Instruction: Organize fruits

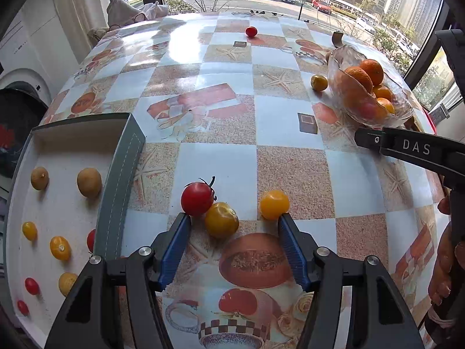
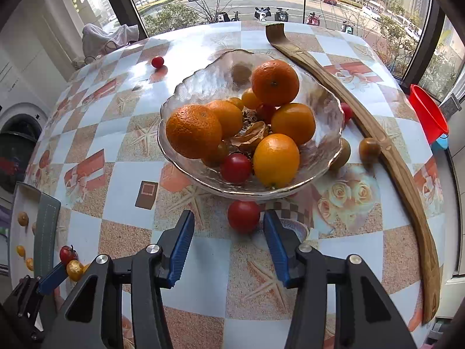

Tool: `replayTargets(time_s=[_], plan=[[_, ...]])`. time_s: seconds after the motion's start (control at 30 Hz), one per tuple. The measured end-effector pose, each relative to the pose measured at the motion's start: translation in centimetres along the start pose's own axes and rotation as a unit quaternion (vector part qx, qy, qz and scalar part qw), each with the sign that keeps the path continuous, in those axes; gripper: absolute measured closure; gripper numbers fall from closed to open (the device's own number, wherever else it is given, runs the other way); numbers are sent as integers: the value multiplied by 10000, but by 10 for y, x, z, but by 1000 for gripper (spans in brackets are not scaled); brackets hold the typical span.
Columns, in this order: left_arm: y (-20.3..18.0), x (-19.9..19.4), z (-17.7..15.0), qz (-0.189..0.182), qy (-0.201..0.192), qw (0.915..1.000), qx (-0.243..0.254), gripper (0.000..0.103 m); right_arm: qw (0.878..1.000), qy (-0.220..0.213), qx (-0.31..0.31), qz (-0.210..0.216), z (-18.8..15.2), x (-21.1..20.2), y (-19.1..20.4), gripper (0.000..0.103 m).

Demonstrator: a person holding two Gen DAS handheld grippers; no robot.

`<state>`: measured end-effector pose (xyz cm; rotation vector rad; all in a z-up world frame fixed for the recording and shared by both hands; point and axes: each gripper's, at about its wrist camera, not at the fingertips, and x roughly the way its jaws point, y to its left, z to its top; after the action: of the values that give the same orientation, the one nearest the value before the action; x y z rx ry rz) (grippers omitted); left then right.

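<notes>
Left gripper (image 1: 234,221): jaws spread, lower centre; red tomato (image 1: 197,198) and yellow tomato (image 1: 221,220) touching between its tips. Right gripper (image 2: 229,225): jaws spread around a red cherry tomato (image 2: 243,216), just below glass bowl (image 2: 325,145). Tray (image 1: 58,206): lower left.

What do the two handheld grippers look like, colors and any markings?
Both the left gripper and right gripper have matte black angular frames with silver round bolts and ridged blue finger pads. White letters "DAS" mark the right one's side. No cables visible.
</notes>
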<state>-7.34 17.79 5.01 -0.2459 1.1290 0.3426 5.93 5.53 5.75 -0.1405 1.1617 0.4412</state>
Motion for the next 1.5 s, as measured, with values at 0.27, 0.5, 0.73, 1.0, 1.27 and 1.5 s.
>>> replayTargets(time_s=[0.27,0.5,0.73,1.0,1.27,1.5], plan=[[-12,1,10,47,-155,9987,478,64,9996,77,106,246,-2,-8,-14,80],[-11,-10,0,-96,-66,9984,552,71,9986,218,273,393,-16,-21,-28,80],[-19,-21,-20,88,31,9970,763,78,9973,385,323,527,-31,-31,-35,80],[-18,-10,-12,262,65,9949,975,77,9965,414,372,621,-35,-40,-39,80],[-15,-6,1,220,-95,9942,1050,77,9959,458,339,701,-39,-44,-38,80],[1,-2,16,228,-154,9965,789,54,9956,484,314,745,-42,-50,-37,80]])
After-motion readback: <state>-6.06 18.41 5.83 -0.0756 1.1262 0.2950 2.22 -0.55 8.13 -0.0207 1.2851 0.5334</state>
